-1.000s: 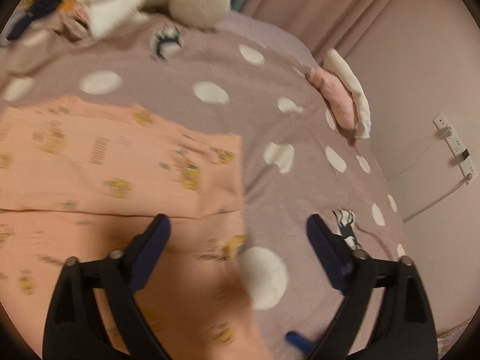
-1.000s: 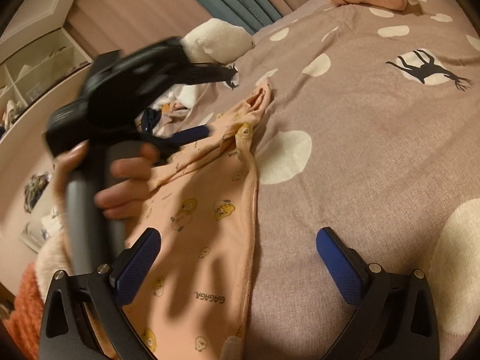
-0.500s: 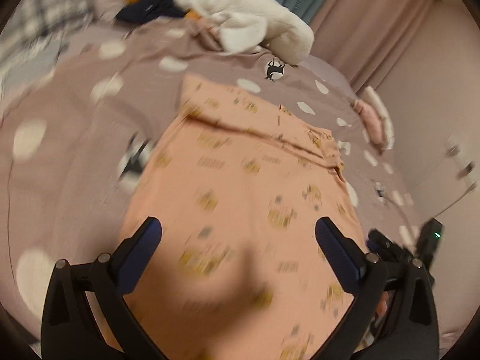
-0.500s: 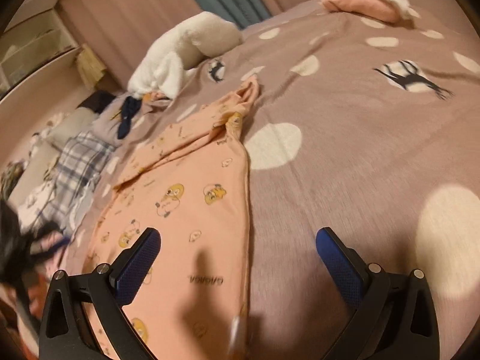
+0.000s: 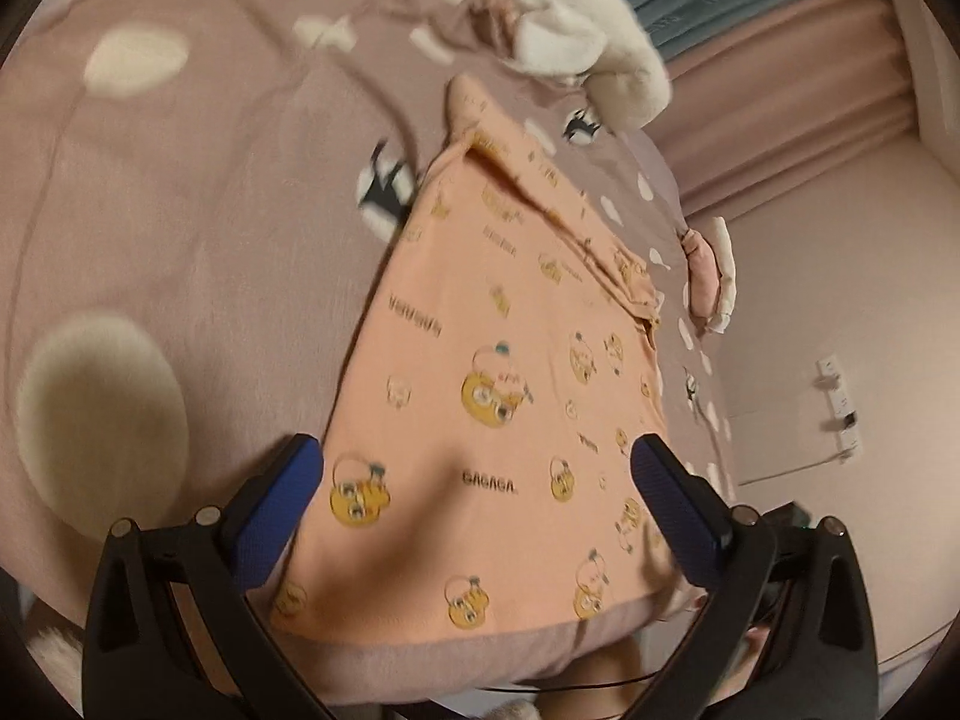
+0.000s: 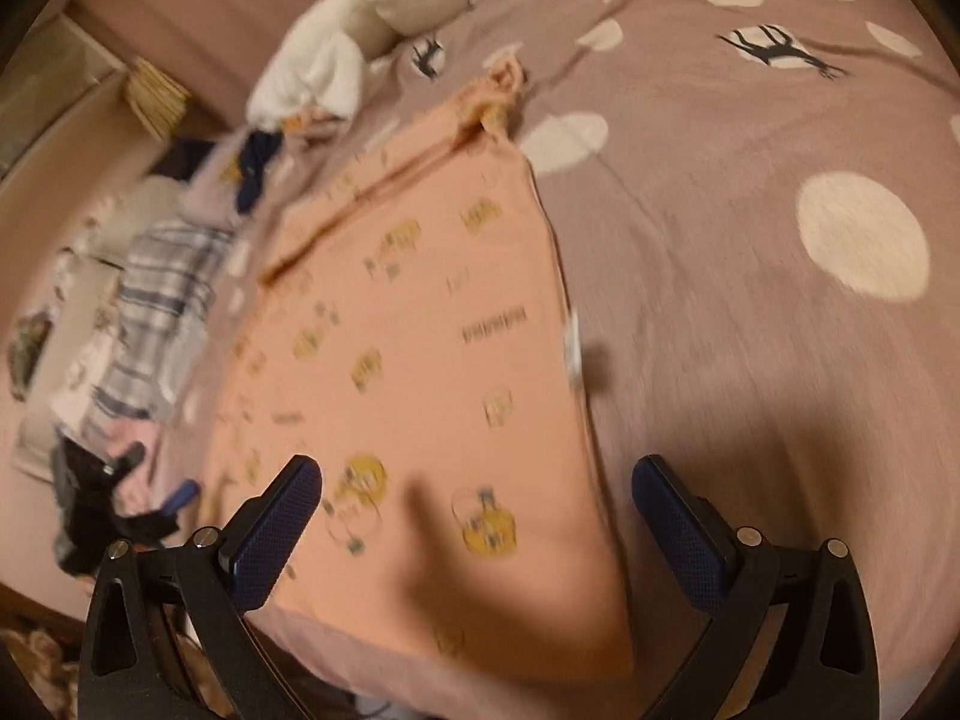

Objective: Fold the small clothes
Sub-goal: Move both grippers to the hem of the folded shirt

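Observation:
An orange garment [image 5: 510, 372] printed with yellow cartoon figures lies spread flat on the mauve dotted bedspread [image 5: 180, 228], its near hem close to the bed's front edge. My left gripper [image 5: 477, 498] is open and empty, hovering over the near left part of the garment. In the right wrist view the same garment [image 6: 420, 330] lies ahead. My right gripper [image 6: 477, 504] is open and empty above its near right part. The left gripper [image 6: 120, 492] shows dimly at the left edge of the right wrist view.
A white plush toy [image 5: 576, 30] lies at the far end of the bed. Folded pink and white clothes [image 5: 708, 276] sit at the far right. A plaid cloth [image 6: 162, 300] and dark clothes [image 6: 258, 162] lie to the left. A wall socket strip [image 5: 840, 402] is on the right wall.
Both grippers have drawn back toward the bed's near edge and now look along the garment from its hem. The left gripper swung from the garment's side to its near end. Both stayed open.

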